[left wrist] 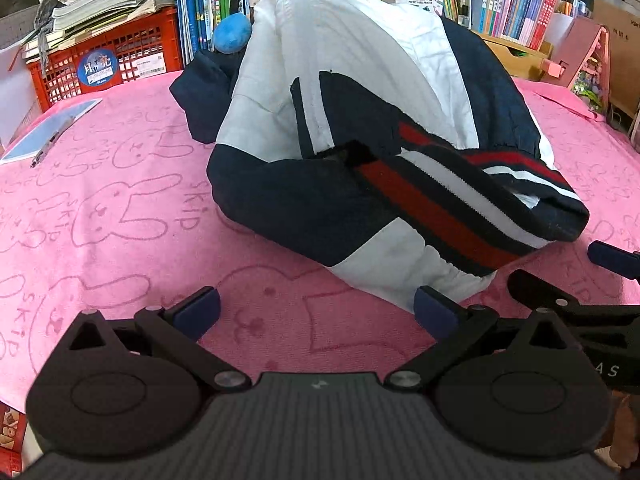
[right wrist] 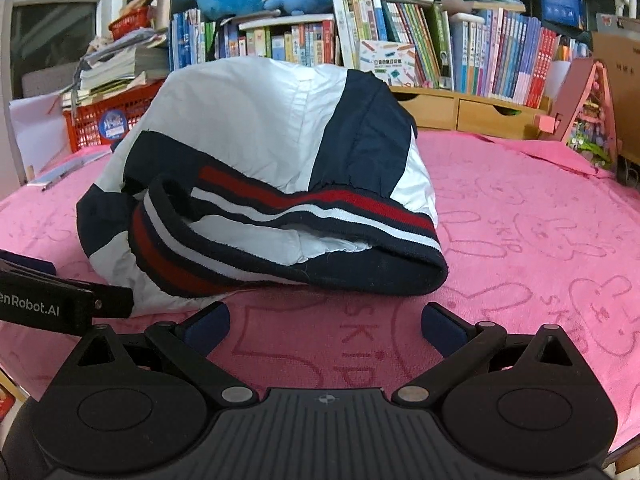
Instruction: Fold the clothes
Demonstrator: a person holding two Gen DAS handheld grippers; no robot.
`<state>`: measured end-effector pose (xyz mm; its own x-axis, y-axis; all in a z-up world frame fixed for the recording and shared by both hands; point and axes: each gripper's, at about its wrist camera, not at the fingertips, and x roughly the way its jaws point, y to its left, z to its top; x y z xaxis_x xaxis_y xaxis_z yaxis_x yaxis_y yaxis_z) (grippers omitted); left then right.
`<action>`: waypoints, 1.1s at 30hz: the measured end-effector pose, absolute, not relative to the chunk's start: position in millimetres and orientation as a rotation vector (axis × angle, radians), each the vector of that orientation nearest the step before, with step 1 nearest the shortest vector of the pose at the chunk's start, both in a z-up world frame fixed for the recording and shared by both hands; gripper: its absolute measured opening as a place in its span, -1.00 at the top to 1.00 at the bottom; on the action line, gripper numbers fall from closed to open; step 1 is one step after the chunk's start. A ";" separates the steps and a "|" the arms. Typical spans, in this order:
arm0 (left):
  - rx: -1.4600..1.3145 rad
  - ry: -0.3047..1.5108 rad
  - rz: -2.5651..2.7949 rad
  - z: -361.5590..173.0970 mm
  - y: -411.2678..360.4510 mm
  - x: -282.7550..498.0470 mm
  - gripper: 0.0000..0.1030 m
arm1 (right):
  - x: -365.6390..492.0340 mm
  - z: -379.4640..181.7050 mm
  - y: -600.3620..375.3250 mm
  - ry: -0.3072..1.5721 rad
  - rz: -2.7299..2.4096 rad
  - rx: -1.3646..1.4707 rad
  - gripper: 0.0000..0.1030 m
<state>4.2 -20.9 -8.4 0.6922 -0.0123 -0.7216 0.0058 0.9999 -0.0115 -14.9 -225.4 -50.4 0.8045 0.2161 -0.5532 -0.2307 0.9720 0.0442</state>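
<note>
The jacket (left wrist: pixel 360 132) lay in a loose heap near the middle of the pink towel (left wrist: pixel 120 208) covering the counter, its striped hem (right wrist: pixel 320 216) toward both grippers. The left gripper (left wrist: pixel 316 312) and right gripper (right wrist: pixel 324 324) hovered just short of it, fingers spread wide and empty, probably lined up to catch that hem.

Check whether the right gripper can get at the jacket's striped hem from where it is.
Probably yes: the right gripper is open, and only bare pink towel lies between it and the striped hem.
</note>
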 end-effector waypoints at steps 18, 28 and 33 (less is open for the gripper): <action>-0.002 0.806 -0.011 -9.4 -19.2 3.1 -1.00 | -14.6 -50.2 -225.1 0.589 0.241 -0.041 -1.00; 0.000 0.804 -0.011 -10.0 -17.6 0.9 -1.00 | -14.7 -50.5 -225.4 0.587 0.238 -0.045 -1.00; 0.001 0.804 -0.009 -10.1 -17.5 1.2 -1.00 | -14.8 -50.8 -225.5 0.587 0.238 -0.046 -1.00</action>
<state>1.2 -17.5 -10.1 0.6938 -0.0076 -0.7202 0.0086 1.0000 -0.0023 -14.8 -225.5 -50.8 0.8059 0.2091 -0.5539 -0.2354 0.9716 0.0244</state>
